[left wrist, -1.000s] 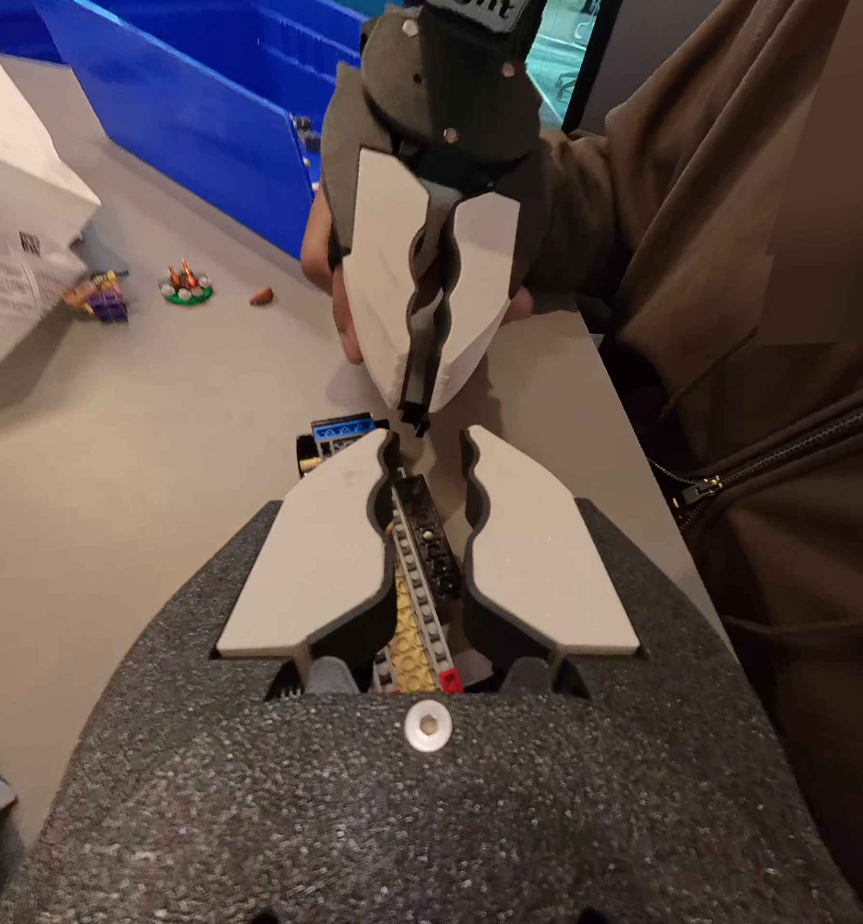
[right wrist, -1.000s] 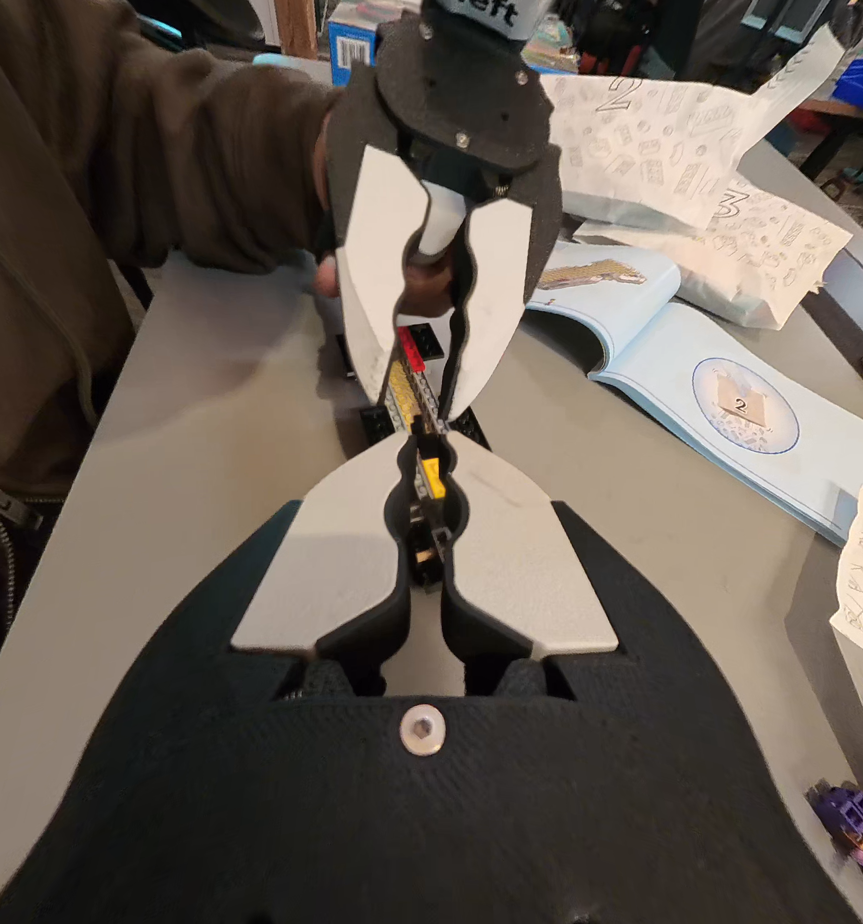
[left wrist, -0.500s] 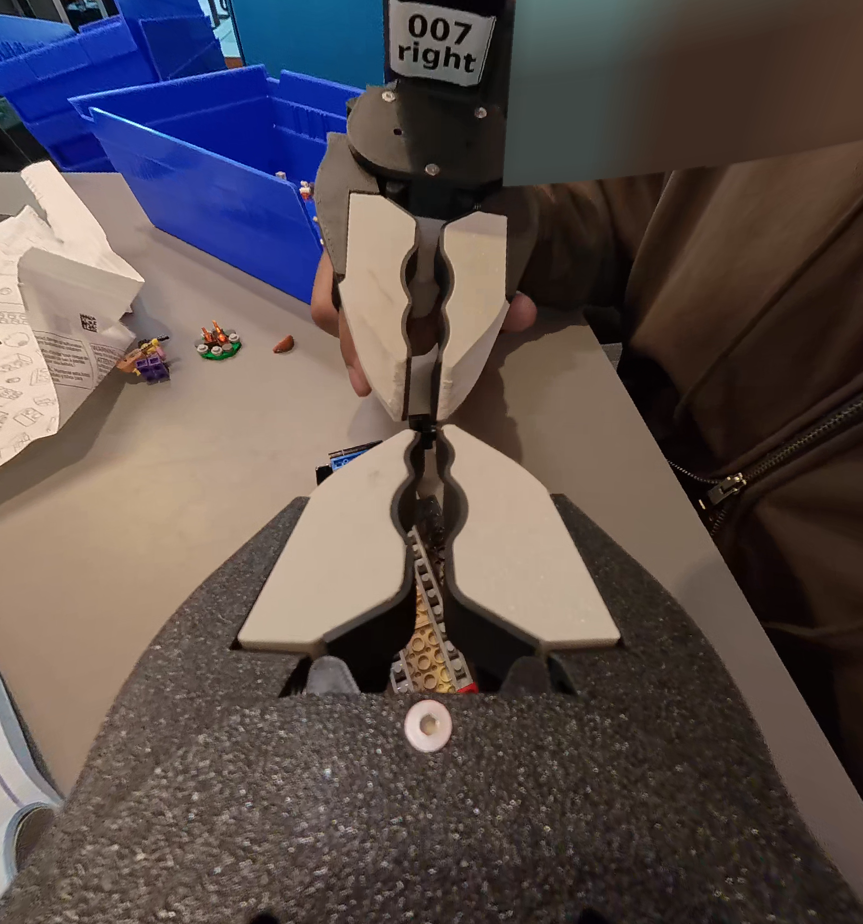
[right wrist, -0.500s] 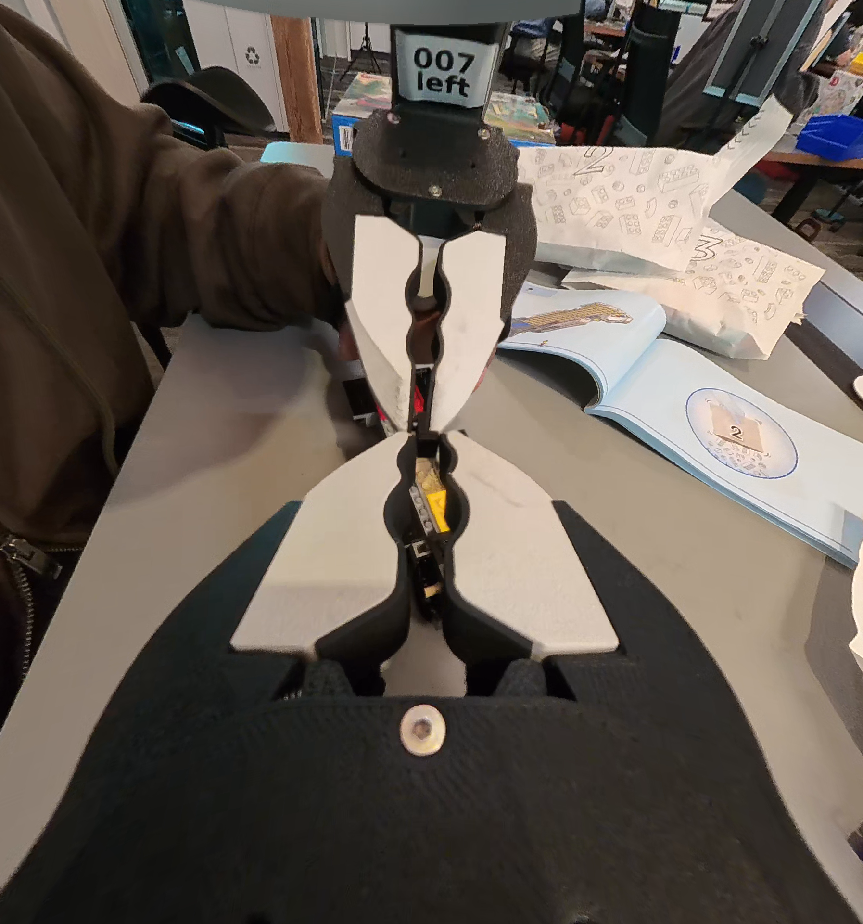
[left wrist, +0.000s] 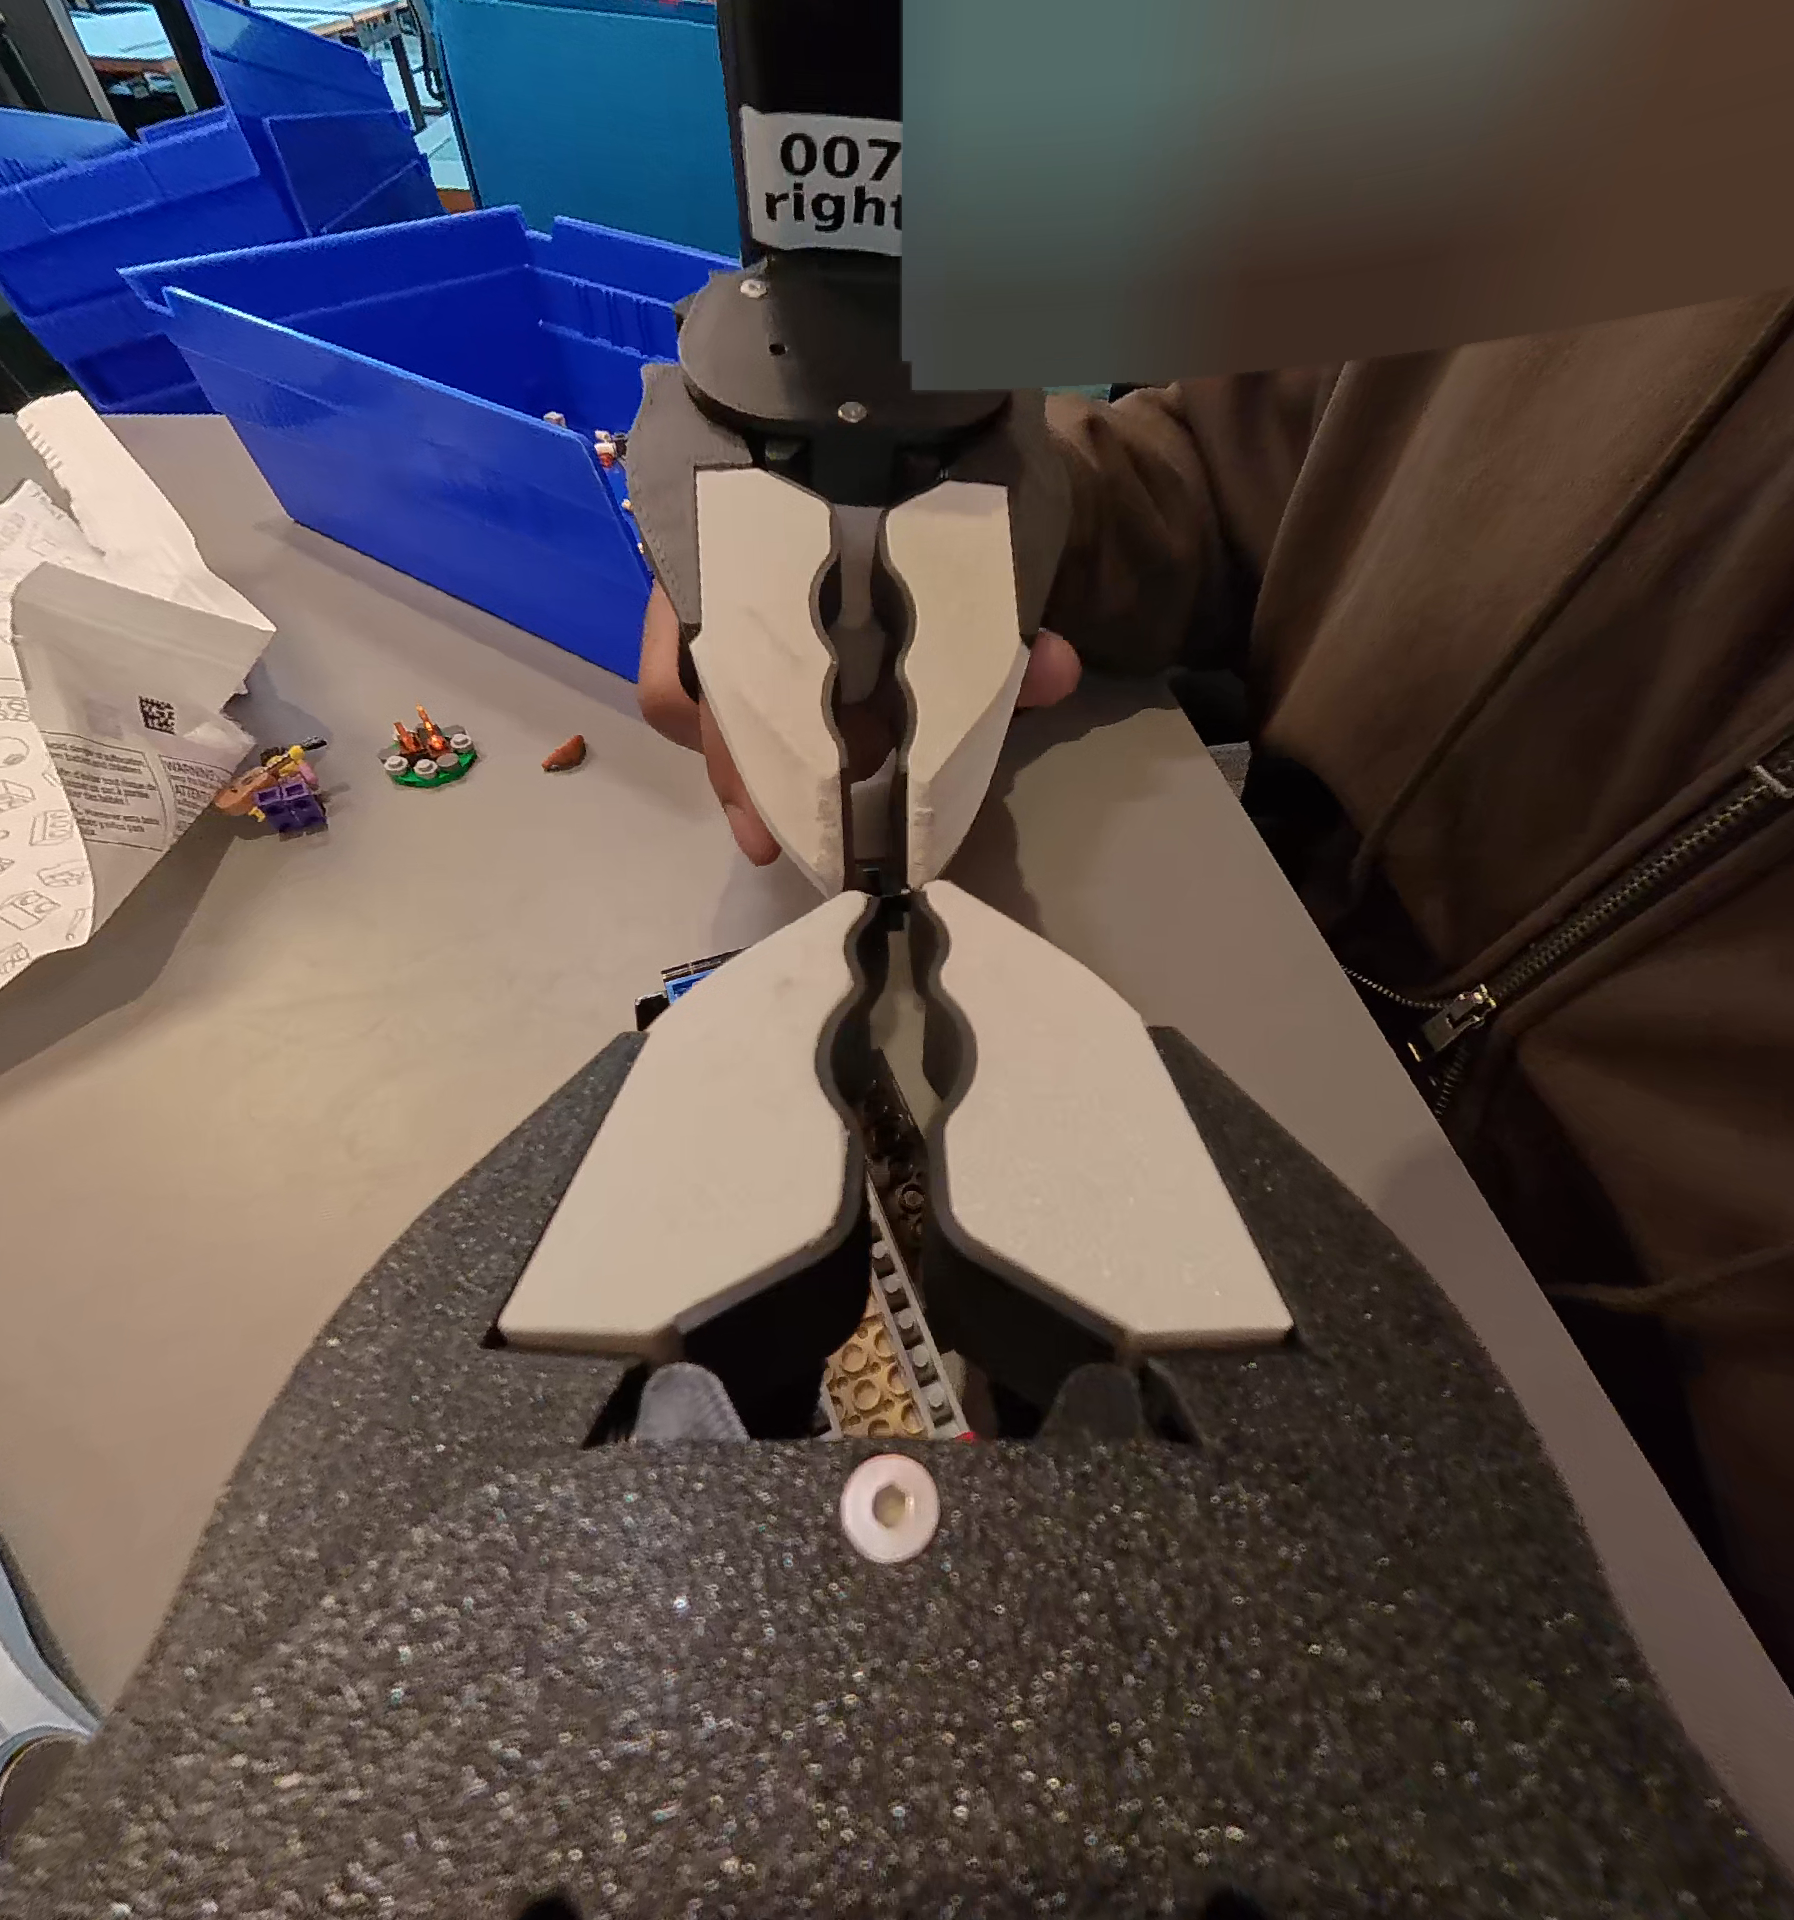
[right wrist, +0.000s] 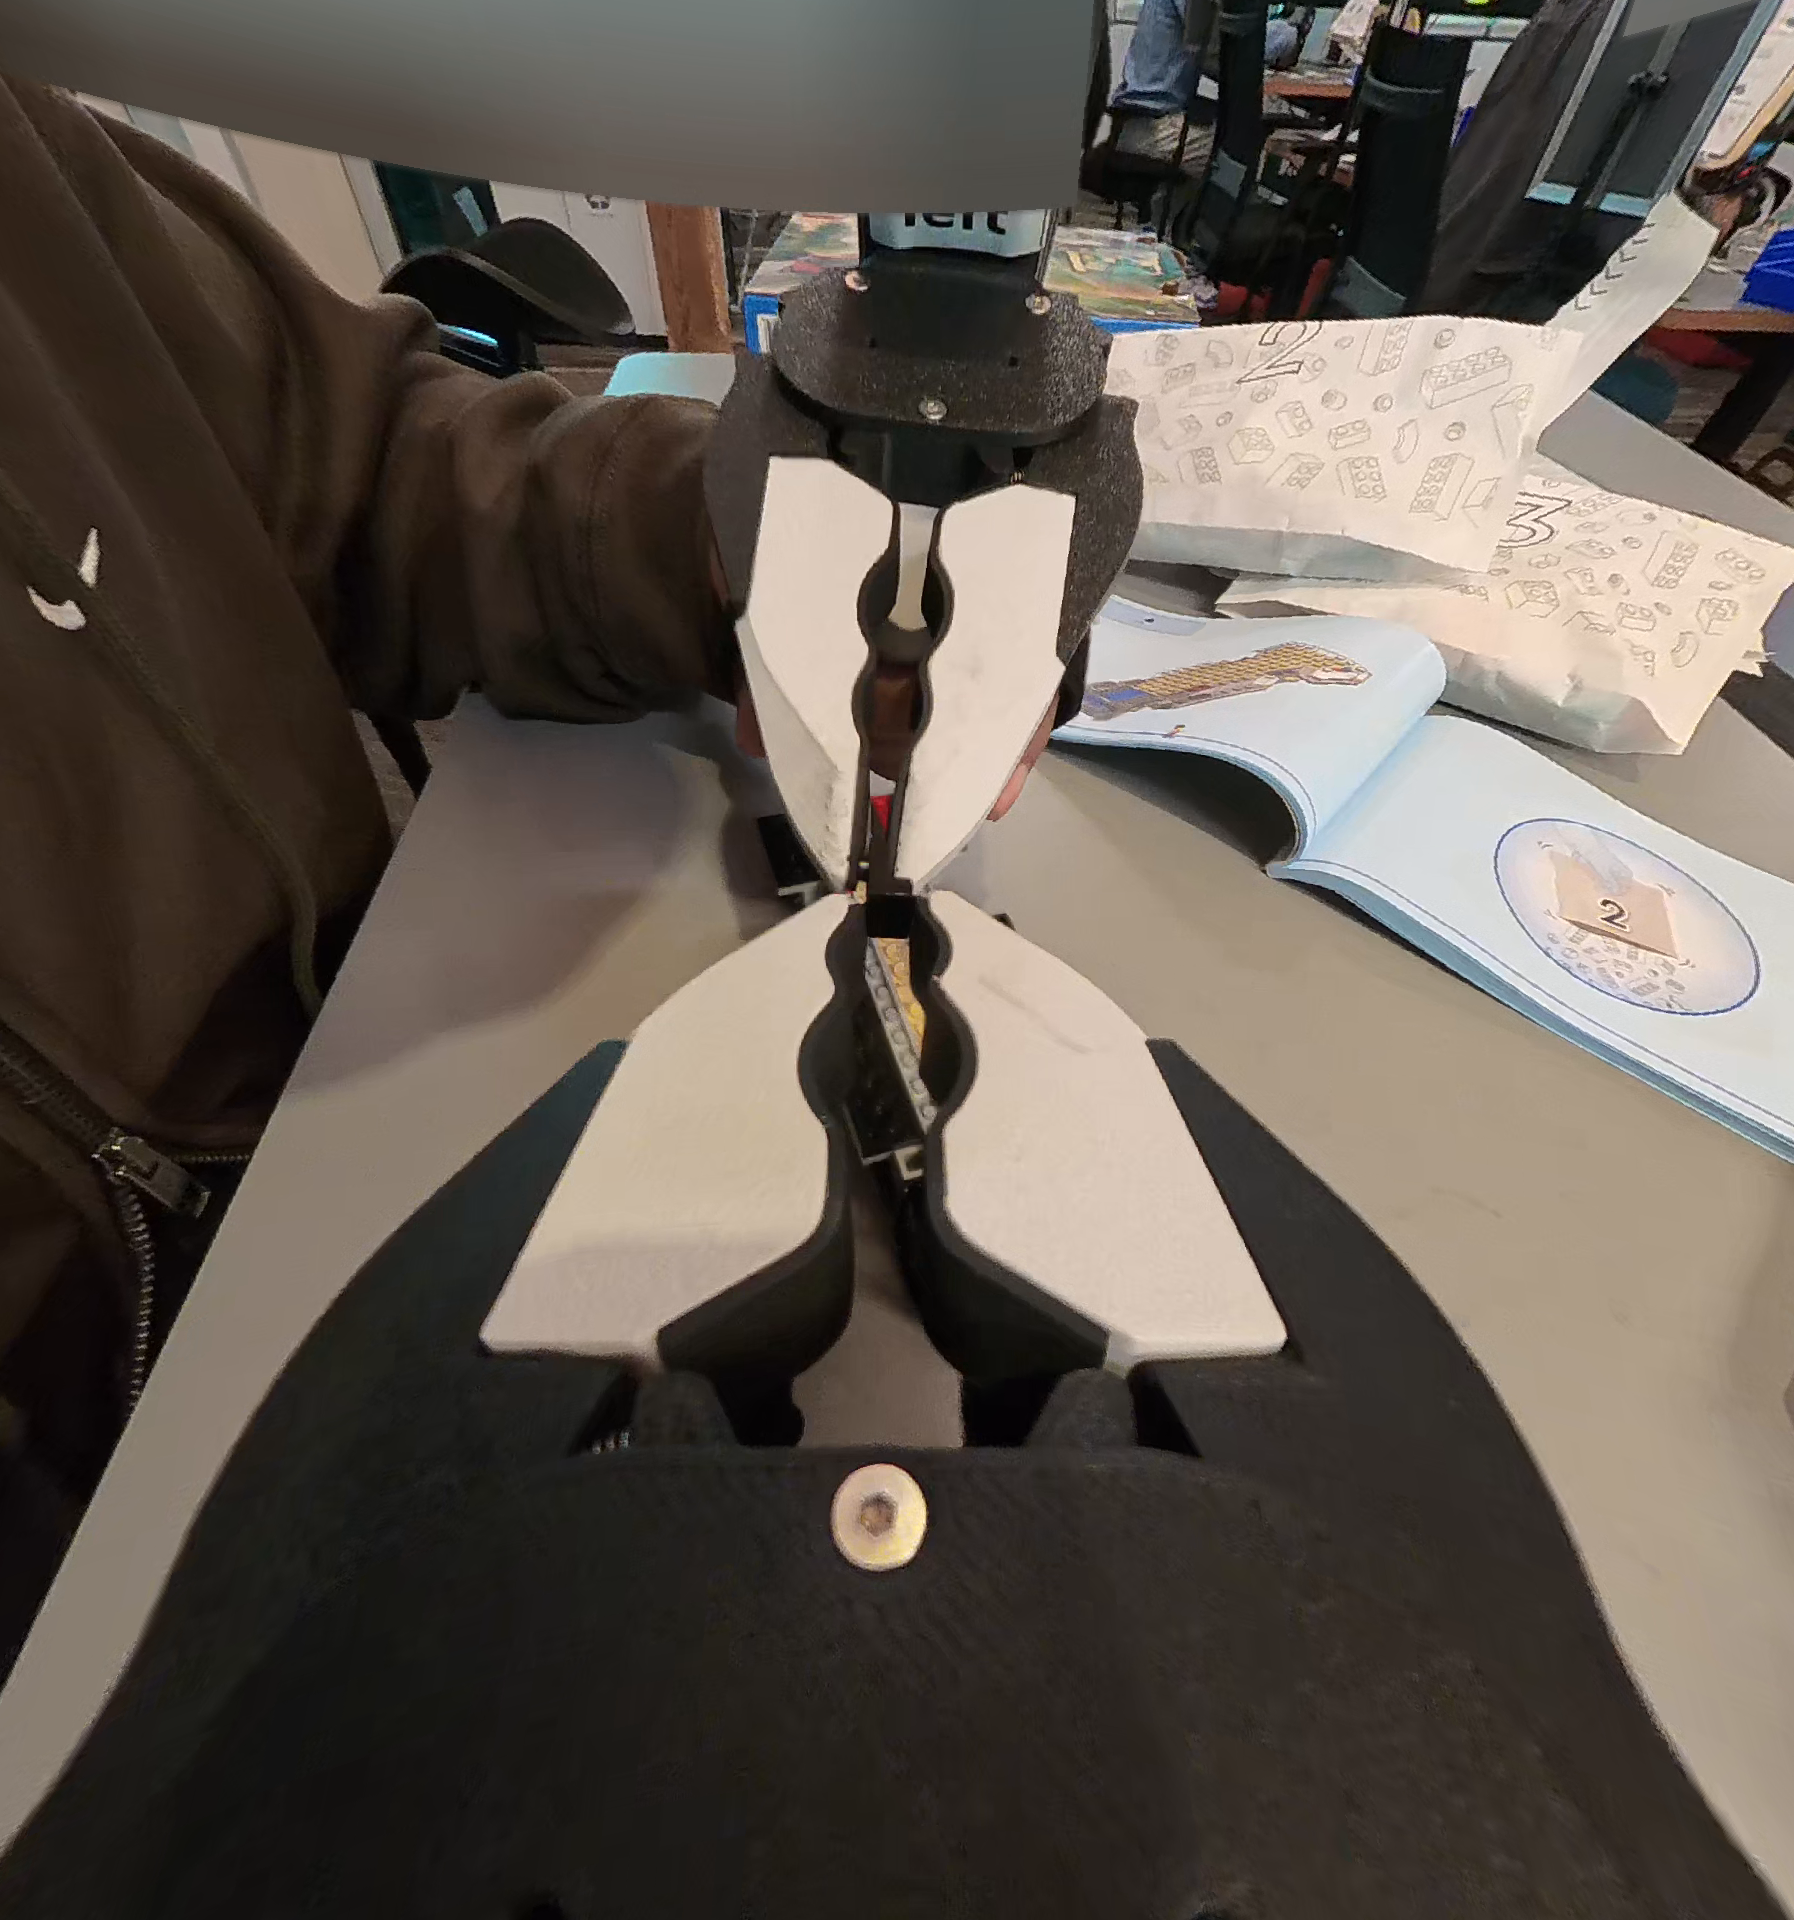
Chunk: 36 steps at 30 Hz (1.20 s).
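Nose to nose at frame centre, the left hand-held gripper (left wrist: 891, 902) and the right hand-held gripper (right wrist: 890, 906) both pinch one small black brick (right wrist: 889, 920) above the grey bench (left wrist: 249, 1039). A studded brick model (right wrist: 898, 1049) lies just beneath. Judged from this, steady, level hands would keep the tiny piece from twisting free.
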Motion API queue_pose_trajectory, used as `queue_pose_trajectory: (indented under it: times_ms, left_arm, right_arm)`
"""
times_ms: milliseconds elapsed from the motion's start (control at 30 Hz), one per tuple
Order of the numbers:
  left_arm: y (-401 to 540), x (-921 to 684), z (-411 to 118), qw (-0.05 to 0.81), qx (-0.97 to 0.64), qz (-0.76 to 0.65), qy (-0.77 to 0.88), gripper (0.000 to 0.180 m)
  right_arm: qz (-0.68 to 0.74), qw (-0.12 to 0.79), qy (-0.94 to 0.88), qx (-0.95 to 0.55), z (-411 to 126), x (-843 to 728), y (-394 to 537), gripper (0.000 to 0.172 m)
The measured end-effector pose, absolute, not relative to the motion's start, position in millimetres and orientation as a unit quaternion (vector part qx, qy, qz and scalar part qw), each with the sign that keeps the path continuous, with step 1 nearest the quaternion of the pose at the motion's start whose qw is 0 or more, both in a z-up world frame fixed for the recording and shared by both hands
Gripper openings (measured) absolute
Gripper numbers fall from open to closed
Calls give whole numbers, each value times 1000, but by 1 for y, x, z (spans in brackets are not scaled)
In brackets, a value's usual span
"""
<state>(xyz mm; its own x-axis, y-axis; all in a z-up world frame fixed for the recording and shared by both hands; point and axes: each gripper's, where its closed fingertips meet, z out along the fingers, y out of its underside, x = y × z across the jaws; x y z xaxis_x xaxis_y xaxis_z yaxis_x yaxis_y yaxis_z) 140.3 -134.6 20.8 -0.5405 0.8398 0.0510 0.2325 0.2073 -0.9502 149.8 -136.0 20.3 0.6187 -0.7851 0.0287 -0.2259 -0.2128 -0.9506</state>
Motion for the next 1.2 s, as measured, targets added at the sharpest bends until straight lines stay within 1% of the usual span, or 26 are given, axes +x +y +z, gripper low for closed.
queue_pose_trajectory:
  times_ms: [100, 167, 267, 400, 533, 600, 700, 800, 867, 967, 1033, 1067, 1133, 1200]
  left_arm:
    - [-134, 146, 24, 301, -366, 510, -718, 3]
    - [-136, 162, 35, 313, -331, 533, -713, 3]
    - [-137, 175, 49, 332, -300, 553, -703, 3]
    - [-136, 169, 49, 350, -299, 553, -695, 3]
    - [-136, 163, 49, 350, -305, 549, -695, 4]
    - [-140, 156, 49, 357, -304, 541, -698, 4]
    - [-152, 137, 53, 368, -307, 509, -715, 4]
    - [-180, 109, 64, 362, -325, 462, -742, 4]
    - [-208, 81, 79, 356, -345, 438, -750, 4]
    - [-261, 33, 100, 349, -362, 428, -751, 4]
    - [-297, 7, 102, 344, -359, 421, -759, 4]
    - [-313, -4, 102, 341, -354, 422, -762, 5]
    - [-340, -15, 93, 322, -346, 411, -779, 18]
    - [-356, -16, 85, 306, -336, 405, -793, 25]
  right_arm:
    - [-273, 520, 353, -728, 19, 150, -142, 8]
    - [-288, 515, 366, -719, 21, 150, -157, 8]
    - [-290, 543, 378, -691, 35, 147, -167, 8]
    - [-342, 509, 401, -681, 43, 146, -179, 8]
    - [-418, 491, 479, -596, 70, 113, -225, 8]
    - [-451, 464, 531, -547, 81, 80, -260, 8]
    - [-502, 374, 610, -486, 90, 21, -317, 8]
    - [-487, 292, 698, -437, 79, -27, -358, 9]
    - [-460, 269, 736, -416, 65, -42, -368, 17]
    - [-444, 261, 757, -403, 54, -48, -370, 29]
    - [-449, 265, 757, -394, 57, -50, -367, 37]
    - [-455, 276, 751, -391, 62, -51, -363, 37]
    - [-470, 291, 738, -386, 72, -54, -355, 37]
    - [-480, 297, 726, -393, 79, -60, -346, 37]
